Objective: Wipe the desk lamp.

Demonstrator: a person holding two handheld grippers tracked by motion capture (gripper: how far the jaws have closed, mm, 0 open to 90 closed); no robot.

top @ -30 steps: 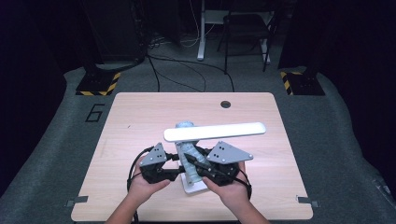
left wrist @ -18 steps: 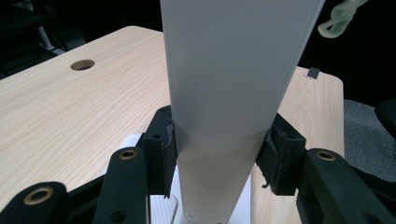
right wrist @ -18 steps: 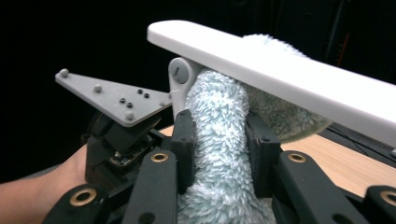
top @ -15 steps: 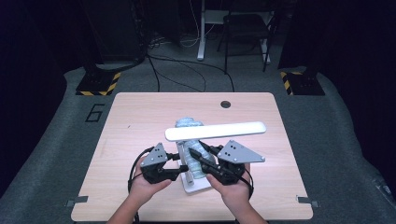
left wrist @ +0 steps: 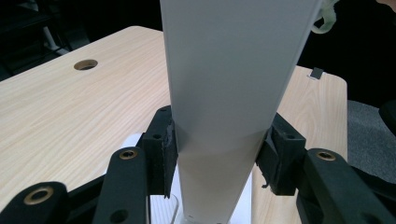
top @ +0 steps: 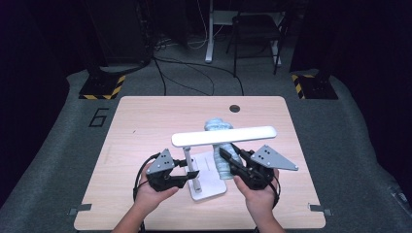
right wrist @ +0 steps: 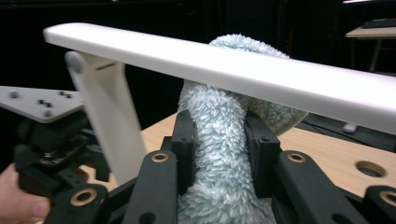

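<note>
Your left gripper (top: 192,173) is clamping the lamp's stem (left wrist: 224,140) (base on the table (top: 145,121)), while your right gripper (right wrist: 219,144) is squeezing the fluffy cloth (right wrist: 219,140)

a white desk lamp (top: 204,160) stands upright near the table's front edge, flat base down, its long light bar level above. a fluffy pale-blue cloth (top: 221,145), bunched into a roll, lies behind the post under the bar.
</note>
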